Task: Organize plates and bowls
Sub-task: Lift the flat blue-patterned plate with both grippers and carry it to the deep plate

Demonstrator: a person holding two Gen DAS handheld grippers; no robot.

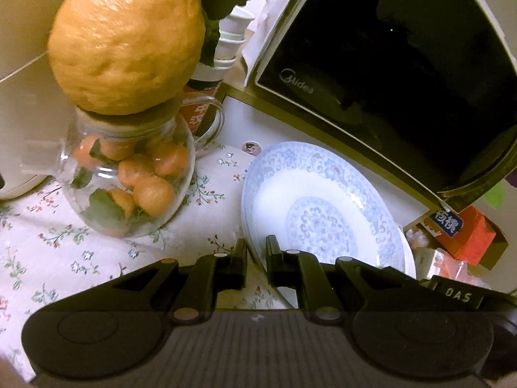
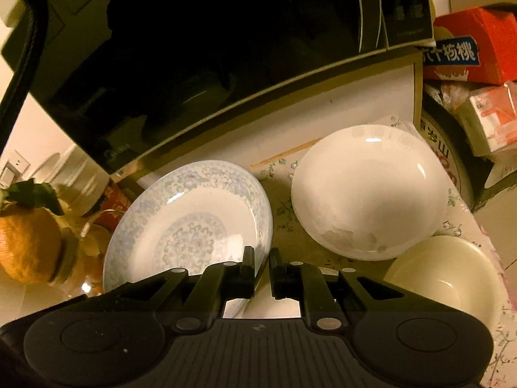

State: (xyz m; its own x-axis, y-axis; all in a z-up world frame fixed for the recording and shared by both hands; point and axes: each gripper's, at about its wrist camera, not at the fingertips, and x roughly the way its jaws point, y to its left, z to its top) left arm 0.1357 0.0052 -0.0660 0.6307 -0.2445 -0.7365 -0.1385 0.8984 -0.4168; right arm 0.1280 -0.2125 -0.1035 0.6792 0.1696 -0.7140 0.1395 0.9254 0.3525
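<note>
A blue-patterned white plate point(image 1: 323, 210) point(image 2: 190, 223) sits tilted in front of the microwave. In the left wrist view my left gripper point(image 1: 257, 255) is shut on the plate's left rim, which passes between the fingers. On the opposite side, my right gripper point(image 2: 261, 260) is shut on the plate's right rim. A second white rim shows under the plate at its lower right edge. To the right of the plate a large white bowl point(image 2: 365, 194) rests on the cloth, and a cream bowl point(image 2: 449, 284) stands nearer, at the table's right side.
A black microwave point(image 1: 387, 80) point(image 2: 226, 48) looms just behind the plate. At the left stands a glass jar of small oranges point(image 1: 129, 177) with a big citrus fruit point(image 1: 129, 38) on top. Red boxes point(image 2: 468, 48) are piled at the right. A floral tablecloth point(image 1: 48, 242) covers the table.
</note>
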